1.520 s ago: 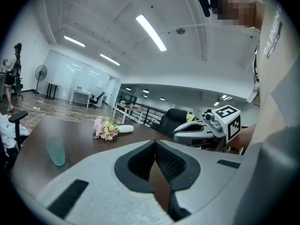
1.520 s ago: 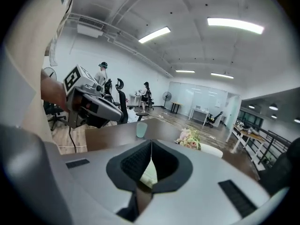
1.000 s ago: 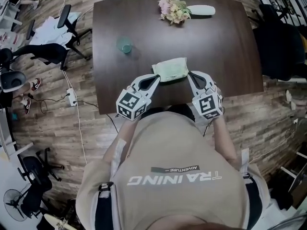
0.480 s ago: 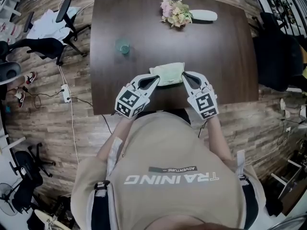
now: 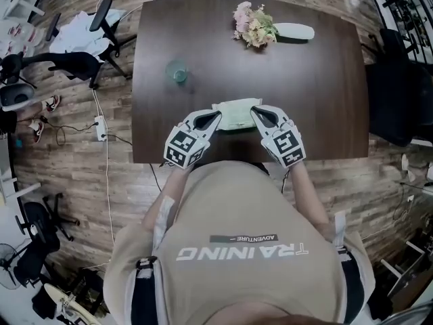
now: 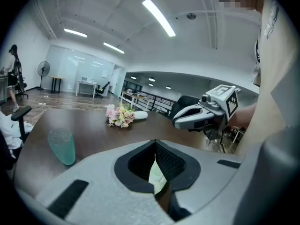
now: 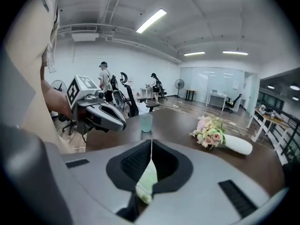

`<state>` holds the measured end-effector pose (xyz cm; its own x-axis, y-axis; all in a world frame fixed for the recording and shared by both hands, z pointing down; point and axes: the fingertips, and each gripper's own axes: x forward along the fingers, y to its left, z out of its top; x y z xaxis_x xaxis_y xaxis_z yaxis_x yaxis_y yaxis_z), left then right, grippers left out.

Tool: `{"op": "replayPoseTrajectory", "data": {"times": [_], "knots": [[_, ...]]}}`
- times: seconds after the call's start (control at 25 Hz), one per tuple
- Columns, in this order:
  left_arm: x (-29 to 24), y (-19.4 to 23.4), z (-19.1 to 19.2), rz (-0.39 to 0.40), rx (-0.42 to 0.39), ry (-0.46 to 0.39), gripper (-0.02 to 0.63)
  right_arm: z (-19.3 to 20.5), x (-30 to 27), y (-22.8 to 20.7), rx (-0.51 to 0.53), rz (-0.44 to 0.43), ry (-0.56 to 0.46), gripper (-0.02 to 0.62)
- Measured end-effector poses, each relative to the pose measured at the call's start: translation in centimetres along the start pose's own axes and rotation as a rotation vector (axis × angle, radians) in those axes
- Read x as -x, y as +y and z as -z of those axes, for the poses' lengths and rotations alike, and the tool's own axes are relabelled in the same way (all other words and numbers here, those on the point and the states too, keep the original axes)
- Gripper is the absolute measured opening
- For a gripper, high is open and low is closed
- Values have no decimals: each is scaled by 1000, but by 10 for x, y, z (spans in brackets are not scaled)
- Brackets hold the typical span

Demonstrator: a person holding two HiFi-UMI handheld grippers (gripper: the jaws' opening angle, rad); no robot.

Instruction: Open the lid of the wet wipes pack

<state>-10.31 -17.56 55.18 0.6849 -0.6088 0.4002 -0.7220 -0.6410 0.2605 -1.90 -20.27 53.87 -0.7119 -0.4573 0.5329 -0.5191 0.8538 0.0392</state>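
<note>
The wet wipes pack (image 5: 237, 113), pale green and soft, is just above or on the dark table (image 5: 318, 87) near its front edge. My left gripper (image 5: 215, 116) is shut on its left end. My right gripper (image 5: 255, 111) is shut on its right end. In the left gripper view a pale green sliver of the pack (image 6: 157, 175) shows between the closed jaws of the left gripper (image 6: 155, 142). The right gripper view shows the same at the pack (image 7: 147, 182), behind the right gripper (image 7: 151, 141). I cannot make out the lid.
A teal glass (image 5: 178, 72) stands at the table's left. A bouquet (image 5: 254, 26) with a white wrap lies at the far side. Office chairs (image 5: 81, 59) and cables lie on the wood floor to the left. A dark chair (image 5: 399, 87) stands to the right.
Both grippers have sunk slightly toward the table with the pack between them, and their tips have drawn a little closer together. The right one has rolled somewhat.
</note>
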Motion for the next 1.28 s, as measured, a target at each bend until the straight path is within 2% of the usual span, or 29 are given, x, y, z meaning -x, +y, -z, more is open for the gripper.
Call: {"op": "replayPoseTrajectory", "data": {"times": [0.24, 0.44, 0.6, 0.76, 0.92, 1.04, 1.16, 1.28], "knots": [[-23, 15, 45, -36, -7, 92, 9, 24, -15, 19, -1, -97, 91, 15], [-40, 7, 63, 19, -15, 133, 9, 40, -25, 29, 31, -124, 137, 15], [-52, 5, 73, 39, -65, 163, 9, 59, -34, 26, 1, -123, 176, 15], [-64, 4, 82, 40, -119, 200, 9, 86, -34, 22, 57, -114, 248, 15], [-67, 16, 96, 44, -146, 248, 9, 92, -46, 26, 66, -112, 283, 15], [-70, 18, 109, 52, -177, 302, 9, 98, -52, 32, 117, -137, 331, 15], [-72, 20, 117, 59, -162, 309, 9, 101, -55, 34, 202, -156, 367, 15], [-72, 23, 120, 74, -142, 320, 9, 101, -58, 34, 233, -155, 372, 17]]}}
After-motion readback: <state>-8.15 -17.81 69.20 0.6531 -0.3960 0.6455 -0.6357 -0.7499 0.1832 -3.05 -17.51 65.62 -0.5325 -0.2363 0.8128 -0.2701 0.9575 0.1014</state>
